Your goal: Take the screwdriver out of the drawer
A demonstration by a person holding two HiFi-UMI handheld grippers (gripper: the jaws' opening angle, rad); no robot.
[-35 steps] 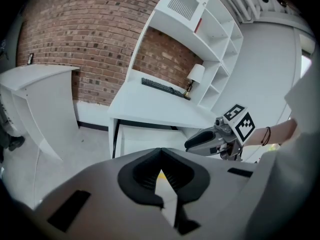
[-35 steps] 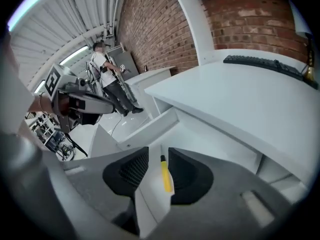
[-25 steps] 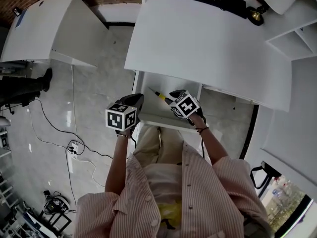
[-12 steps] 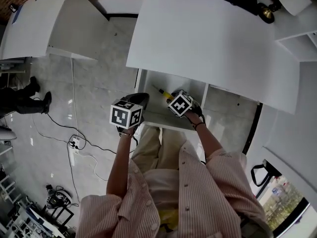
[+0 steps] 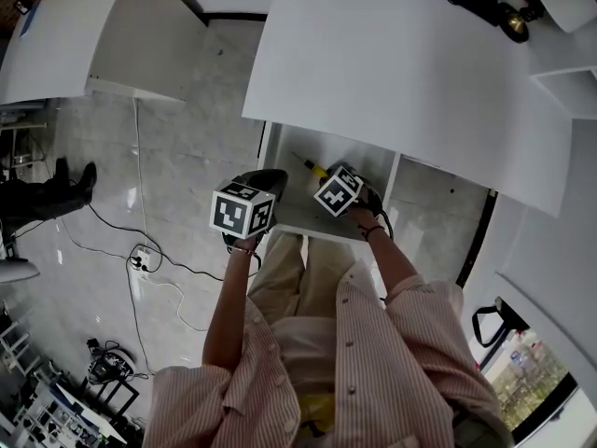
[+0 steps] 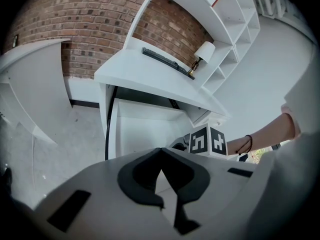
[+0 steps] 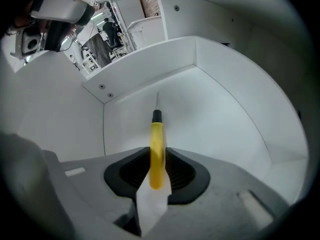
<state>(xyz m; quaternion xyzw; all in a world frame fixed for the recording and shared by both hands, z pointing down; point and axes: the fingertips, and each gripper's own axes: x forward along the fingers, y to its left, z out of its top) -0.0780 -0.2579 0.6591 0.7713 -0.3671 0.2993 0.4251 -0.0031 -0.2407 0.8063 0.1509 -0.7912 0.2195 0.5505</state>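
Note:
The yellow-handled screwdriver [image 7: 157, 144] lies on the floor of the open white drawer [image 7: 215, 114], its thin shaft pointing to the back corner. My right gripper [image 7: 157, 157] points steeply down over it. Its jaws have just been closing, and their black pads sit against both sides of the handle. In the head view the screwdriver [image 5: 315, 168] shows just ahead of the right gripper [image 5: 326, 179] inside the drawer [image 5: 284, 161]. The left gripper [image 5: 267, 181] hovers at the drawer's front left corner. In its own view the left gripper [image 6: 160, 156] is shut with nothing between its jaws.
The drawer hangs under a white desk [image 5: 401, 73] that carries a keyboard [image 6: 160, 59] and a lamp [image 6: 202, 51]. Another white desk [image 5: 93, 35] stands to the left. Cables and a power strip [image 5: 140, 273] lie on the floor, and a person's shoes [image 5: 56, 189] show at the far left.
The right gripper has sunk into the drawer, down onto the screwdriver's handle. The left gripper has stayed near the drawer's front left corner.

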